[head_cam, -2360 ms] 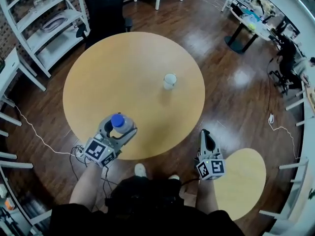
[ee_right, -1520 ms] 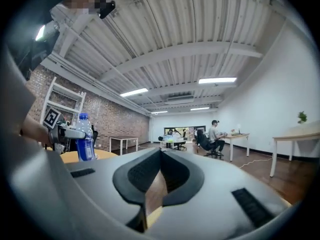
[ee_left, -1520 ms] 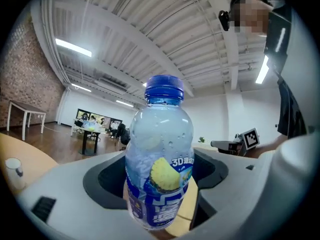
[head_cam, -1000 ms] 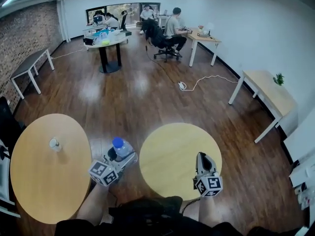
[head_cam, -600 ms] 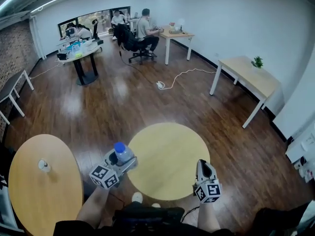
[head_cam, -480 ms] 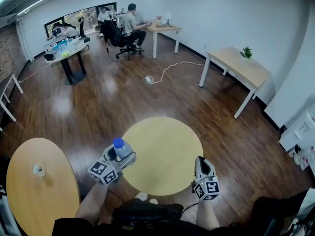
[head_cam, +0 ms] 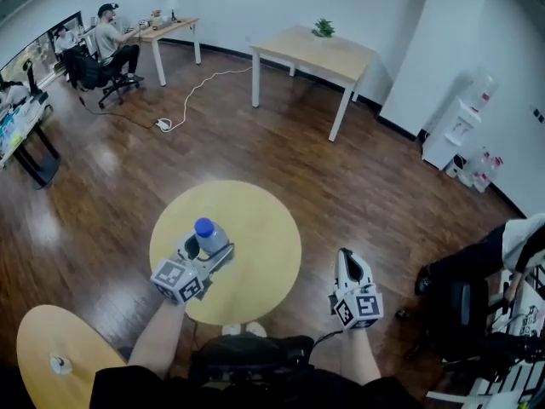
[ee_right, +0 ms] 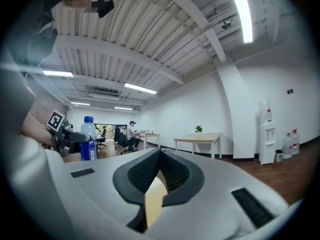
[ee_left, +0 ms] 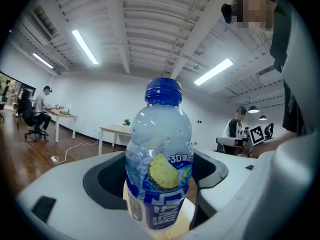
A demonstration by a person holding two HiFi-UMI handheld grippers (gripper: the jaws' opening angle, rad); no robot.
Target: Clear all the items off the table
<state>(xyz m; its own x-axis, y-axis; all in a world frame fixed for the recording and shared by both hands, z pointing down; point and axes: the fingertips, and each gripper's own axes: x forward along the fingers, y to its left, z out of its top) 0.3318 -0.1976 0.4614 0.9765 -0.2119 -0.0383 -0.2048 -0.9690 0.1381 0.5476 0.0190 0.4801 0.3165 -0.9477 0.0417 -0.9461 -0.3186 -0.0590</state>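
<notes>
A clear water bottle with a blue cap and a pineapple label stands upright between the jaws of my left gripper, which is shut on its lower body. It hangs over the left part of a small round yellow table. My right gripper is off that table's right edge, over the wood floor, jaws shut with nothing between them. The right gripper view shows the bottle far to its left. A small white cup stands on the large round table at bottom left.
A rectangular desk with a potted plant stands at the back. A water dispenser is by the right wall. A person sits at a far desk, another person's legs show at the right. A cable lies on the floor.
The view has swung right, away from the large table and cup toward the small round table. The left gripper still holds the bottle, now over that small table. The right gripper stays shut.
</notes>
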